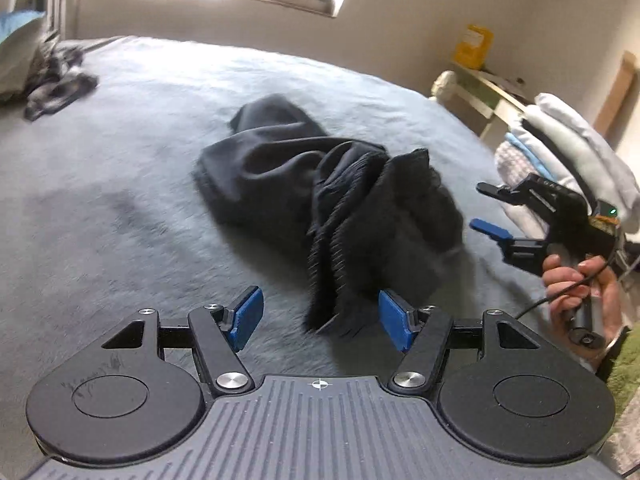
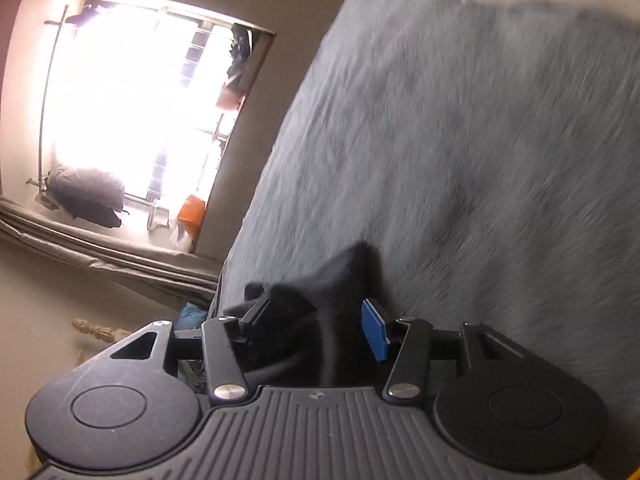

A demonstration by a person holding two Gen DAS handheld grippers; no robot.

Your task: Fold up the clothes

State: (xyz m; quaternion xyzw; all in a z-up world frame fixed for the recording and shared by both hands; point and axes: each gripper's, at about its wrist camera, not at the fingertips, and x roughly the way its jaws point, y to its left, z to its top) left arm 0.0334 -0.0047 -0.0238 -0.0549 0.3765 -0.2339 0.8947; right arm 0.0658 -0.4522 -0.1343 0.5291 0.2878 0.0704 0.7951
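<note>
My left tongs (image 1: 320, 322) gape wide just above the near hem of the crumpled black garment (image 1: 320, 200) on the grey bed (image 1: 120, 208), ready to pinch it; my right tongs (image 1: 486, 208) hover apart beside it, empty.

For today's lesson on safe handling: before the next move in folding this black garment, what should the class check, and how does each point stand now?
1. Left gripper open: ok, jaws wide apart, holding nothing.
2. Right gripper open: ok, fingers apart, off the garment's right side.
3. Black garment spread flat: not ok, crumpled in a heap on the bed.
4. Edge within the left gripper's reach: ok, the near hem lies just ahead of its fingers.
5. Which piece of clothing it is: cannot tell.
6. Sharp view: not ok, both pictures are motion-blurred.
</note>
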